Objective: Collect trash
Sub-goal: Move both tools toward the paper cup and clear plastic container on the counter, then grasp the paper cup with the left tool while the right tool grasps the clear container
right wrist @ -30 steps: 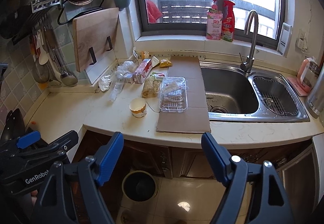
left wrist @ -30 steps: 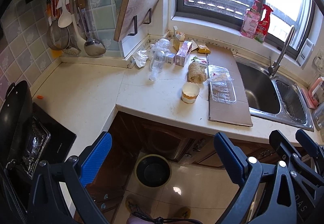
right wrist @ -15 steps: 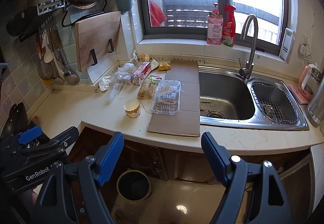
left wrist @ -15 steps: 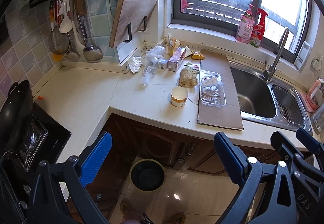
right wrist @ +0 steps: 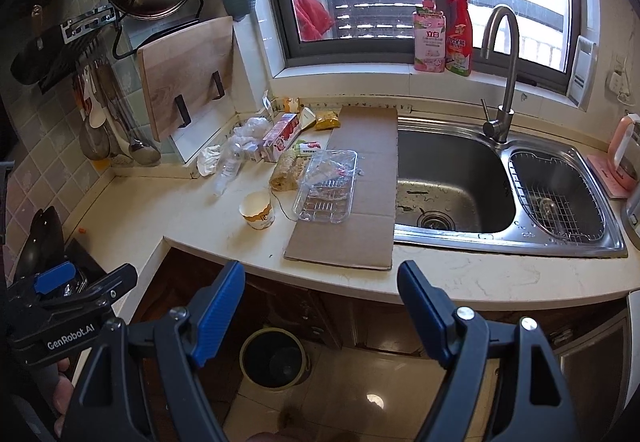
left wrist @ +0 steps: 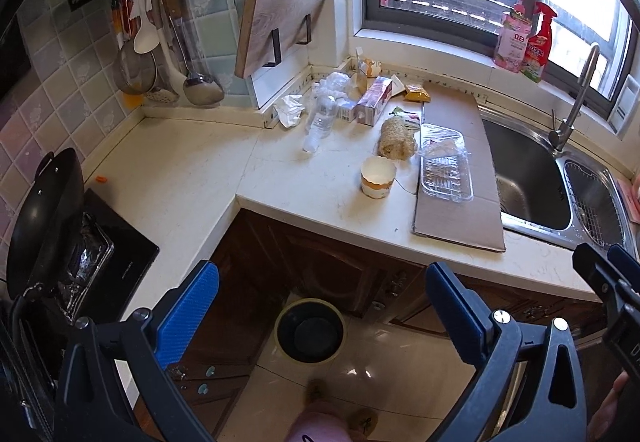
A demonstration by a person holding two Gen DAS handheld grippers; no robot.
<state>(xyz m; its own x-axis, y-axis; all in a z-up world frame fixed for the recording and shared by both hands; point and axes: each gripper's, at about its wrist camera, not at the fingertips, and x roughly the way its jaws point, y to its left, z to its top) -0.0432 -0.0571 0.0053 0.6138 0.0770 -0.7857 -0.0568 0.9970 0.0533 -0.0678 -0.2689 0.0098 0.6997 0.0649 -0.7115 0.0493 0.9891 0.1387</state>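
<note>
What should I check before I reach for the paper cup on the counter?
1. Left gripper fingers apart and holding nothing: ok.
2. Right gripper fingers apart and holding nothing: ok.
3. Paper cup upright, standing clear of the clear plastic tray and the cardboard sheet: ok.
4. Trash bin open on the floor below the counter edge: ok.
5. Grippers near the cup: not ok, both are short of the counter.
6. Cup empty inside: cannot tell.
</note>
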